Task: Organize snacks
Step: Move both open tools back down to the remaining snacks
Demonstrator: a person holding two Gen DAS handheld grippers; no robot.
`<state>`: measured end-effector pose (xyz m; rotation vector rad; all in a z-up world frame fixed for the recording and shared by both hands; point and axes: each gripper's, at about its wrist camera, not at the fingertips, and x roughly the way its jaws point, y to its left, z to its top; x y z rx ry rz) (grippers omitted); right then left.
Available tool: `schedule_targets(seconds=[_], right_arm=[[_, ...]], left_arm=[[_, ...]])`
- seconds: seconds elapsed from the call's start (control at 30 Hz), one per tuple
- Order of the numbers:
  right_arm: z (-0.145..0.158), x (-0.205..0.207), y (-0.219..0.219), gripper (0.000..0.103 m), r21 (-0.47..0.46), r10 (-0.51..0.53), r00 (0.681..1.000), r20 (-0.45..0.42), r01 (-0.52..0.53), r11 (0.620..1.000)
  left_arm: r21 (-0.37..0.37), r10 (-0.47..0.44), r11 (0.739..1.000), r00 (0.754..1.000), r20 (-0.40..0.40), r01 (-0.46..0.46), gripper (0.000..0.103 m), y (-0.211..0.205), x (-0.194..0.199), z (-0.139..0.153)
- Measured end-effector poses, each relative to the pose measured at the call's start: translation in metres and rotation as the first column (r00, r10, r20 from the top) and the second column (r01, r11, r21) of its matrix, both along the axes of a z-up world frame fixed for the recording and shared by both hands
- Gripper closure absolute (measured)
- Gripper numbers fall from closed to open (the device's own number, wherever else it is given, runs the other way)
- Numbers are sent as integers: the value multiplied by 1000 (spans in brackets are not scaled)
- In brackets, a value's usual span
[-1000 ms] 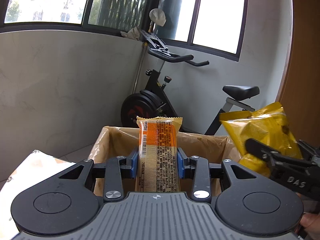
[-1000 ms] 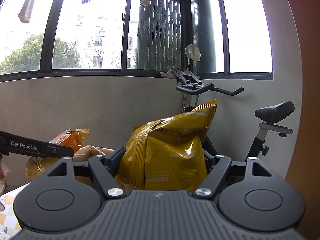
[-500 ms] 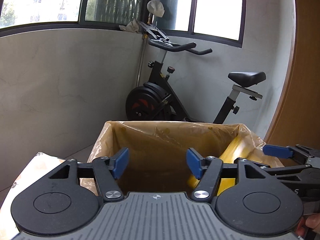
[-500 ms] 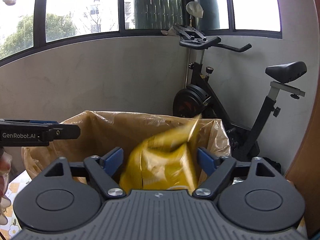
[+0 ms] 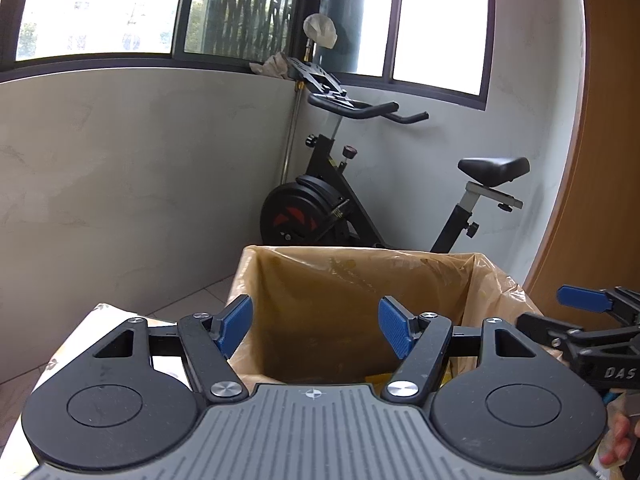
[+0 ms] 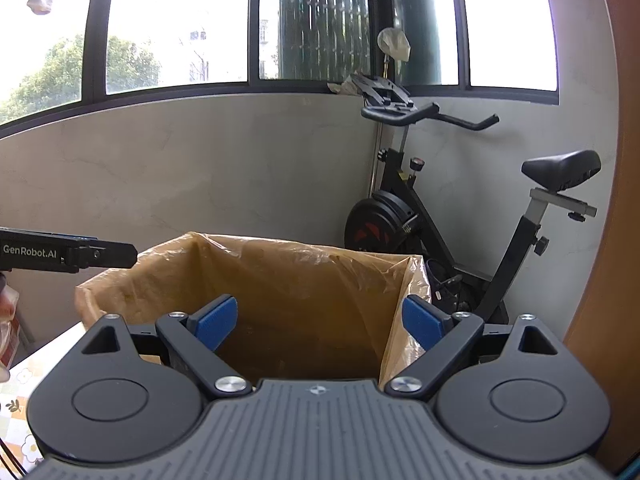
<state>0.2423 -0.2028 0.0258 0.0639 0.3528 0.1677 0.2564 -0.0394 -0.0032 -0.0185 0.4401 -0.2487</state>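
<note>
bin with brown plastic liner (image 5: 360, 276): rectangular, open at the top, liner folded over the rim; sits low in both wrist views directly ahead of the two grippers; its interior is in shadow, and a sliver of yellow wrapper (image 5: 378, 378) shows at the lower edge of the opening in the left wrist view, just above the gripper body. no other snack can be made out.

left gripper (image 5: 316, 330): blue pads spread apart, nothing between them; jaws have just been opening; poised over the near rim of the bin, pointing slightly down.

right gripper (image 6: 320, 322): blue pads spread wide, nothing between them; jaws have just been opening; likewise over the near rim, its right pad close to the liner's right corner. seen from the left wrist camera it enters at the right edge, with a person's fingertips (image 5: 616, 440) below it.

table surface with floral pattern (image 6: 16, 408): pale, visible at lower left, beside the bin.

exercise bike (image 6: 448, 216): black, saddle and handlebars raised, standing in the corner behind the bin.

wall and windows (image 6: 180, 32): grey wall under dark-framed glazing, trees outside.

wooden panel (image 5: 608, 160): at right edge.
</note>
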Motion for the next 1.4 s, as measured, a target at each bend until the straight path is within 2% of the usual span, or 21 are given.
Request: schedule_targets(seconds=[0.43, 0.77, 1.07, 1.4], right_arm=[[-6, -51, 6, 11, -39, -30, 998, 48, 32, 999], [-17, -87, 3, 11, 18, -57, 996, 67, 56, 998], [-45, -111, 2, 11, 41, -79, 997, 4, 79, 996], [-78, -123, 12, 11, 29, -75, 995, -68, 77, 997]], left_arm=[[25, 11, 1000, 1000, 12, -12, 31, 39, -46, -6], [5, 34, 999, 999, 8, -34, 31, 59, -77, -24], [-6, 30, 1000, 999, -41, -30, 31, 69, -99, -53], [-34, 21, 999, 987, -157, -27, 31, 74, -110, -89]])
